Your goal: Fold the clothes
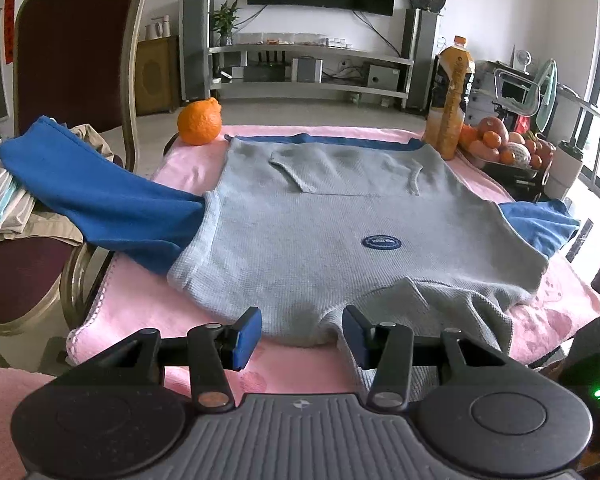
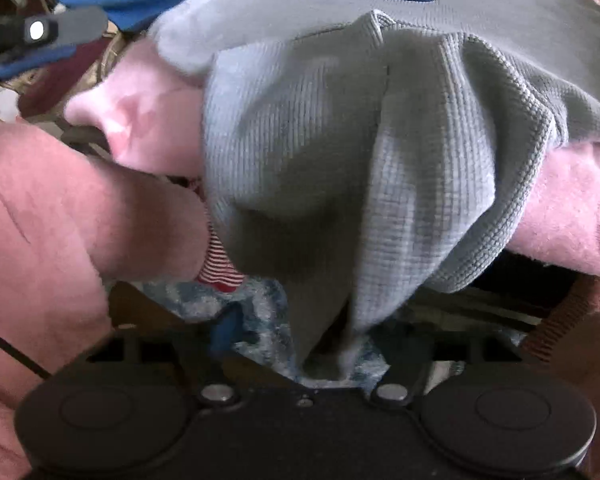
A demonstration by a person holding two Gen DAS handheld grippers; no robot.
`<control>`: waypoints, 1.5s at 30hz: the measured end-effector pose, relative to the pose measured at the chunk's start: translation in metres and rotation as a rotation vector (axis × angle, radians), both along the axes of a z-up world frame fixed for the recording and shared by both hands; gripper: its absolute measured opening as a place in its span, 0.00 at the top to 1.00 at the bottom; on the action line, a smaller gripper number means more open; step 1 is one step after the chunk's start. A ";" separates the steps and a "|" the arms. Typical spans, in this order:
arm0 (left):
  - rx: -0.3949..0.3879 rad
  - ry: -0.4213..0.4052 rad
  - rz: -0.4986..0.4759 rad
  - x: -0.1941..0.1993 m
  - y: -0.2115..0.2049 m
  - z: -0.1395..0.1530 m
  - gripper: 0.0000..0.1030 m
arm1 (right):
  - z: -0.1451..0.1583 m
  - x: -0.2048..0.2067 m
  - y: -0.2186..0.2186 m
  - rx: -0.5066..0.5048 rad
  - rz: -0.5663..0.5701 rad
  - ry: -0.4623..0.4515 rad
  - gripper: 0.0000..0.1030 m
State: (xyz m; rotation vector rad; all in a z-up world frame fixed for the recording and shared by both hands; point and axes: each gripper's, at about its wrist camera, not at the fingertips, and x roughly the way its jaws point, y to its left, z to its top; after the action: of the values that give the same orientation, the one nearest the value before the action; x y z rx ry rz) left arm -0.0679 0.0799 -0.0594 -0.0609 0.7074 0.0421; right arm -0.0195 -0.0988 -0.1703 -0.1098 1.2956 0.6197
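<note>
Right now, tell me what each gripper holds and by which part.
The right gripper pinches the grey hoodie by its hood's tip. The left gripper is open, holding nothing.

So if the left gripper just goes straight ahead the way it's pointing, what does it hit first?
Most likely the grey hoodie: the open left gripper points at its bunched near edge on the pink towel. Depth is unclear.
</note>
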 end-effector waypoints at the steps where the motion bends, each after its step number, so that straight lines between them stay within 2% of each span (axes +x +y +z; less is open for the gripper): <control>1: 0.001 0.002 0.001 0.001 -0.001 -0.001 0.54 | -0.004 0.000 0.001 -0.032 -0.002 0.002 0.32; 5: 0.007 0.019 0.000 0.003 -0.002 -0.004 0.54 | -0.035 0.013 -0.002 -0.107 -0.057 0.085 0.30; 8: 0.016 0.030 -0.008 0.005 -0.005 -0.006 0.54 | -0.052 0.020 0.001 -0.120 -0.068 0.094 0.30; 12: 0.040 0.051 -0.024 0.006 -0.011 -0.010 0.54 | -0.055 0.013 0.005 -0.157 -0.053 0.058 0.33; 13: 0.041 0.054 -0.027 0.006 -0.011 -0.010 0.54 | -0.056 0.011 0.006 -0.167 -0.049 0.049 0.37; 15: 0.040 0.059 -0.029 0.007 -0.012 -0.011 0.54 | -0.057 0.007 0.008 -0.185 -0.041 0.031 0.62; 19: 0.040 0.060 -0.027 0.006 -0.012 -0.010 0.54 | -0.058 0.001 0.009 -0.223 -0.029 0.009 0.82; 22: 0.044 0.061 -0.023 0.006 -0.012 -0.011 0.54 | -0.035 -0.001 0.006 -0.184 -0.020 -0.005 0.93; 26: 0.036 0.054 -0.006 0.004 -0.009 -0.009 0.54 | -0.005 -0.003 0.002 -0.131 -0.007 -0.023 0.94; 31: -0.004 0.004 0.077 -0.001 0.007 0.000 0.54 | 0.033 -0.006 -0.003 -0.065 0.008 -0.046 0.94; 34: -0.057 -0.051 0.150 -0.004 0.023 0.009 0.54 | 0.097 0.007 -0.022 0.078 -0.055 -0.064 0.94; 37: -0.101 -0.107 0.228 -0.007 0.038 0.017 0.54 | 0.149 0.021 -0.045 0.182 -0.066 -0.154 0.94; 41: -0.140 -0.108 0.269 -0.002 0.050 0.015 0.55 | 0.202 0.089 -0.034 0.195 -0.114 -0.305 0.94; 43: -0.151 -0.075 0.261 0.003 0.052 0.010 0.54 | 0.208 0.118 -0.008 0.183 -0.192 -0.348 0.94; 44: -0.157 -0.058 0.256 0.006 0.053 0.007 0.54 | 0.206 0.136 -0.008 0.173 -0.255 -0.375 0.91; 45: -0.158 -0.043 0.251 0.009 0.052 0.004 0.54 | 0.204 0.155 -0.008 0.164 -0.319 -0.401 0.79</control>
State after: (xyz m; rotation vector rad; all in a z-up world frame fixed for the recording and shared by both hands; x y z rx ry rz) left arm -0.0592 0.1323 -0.0551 -0.3017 0.6564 0.2249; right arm 0.1354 -0.1063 0.0333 0.1031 0.8472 0.4013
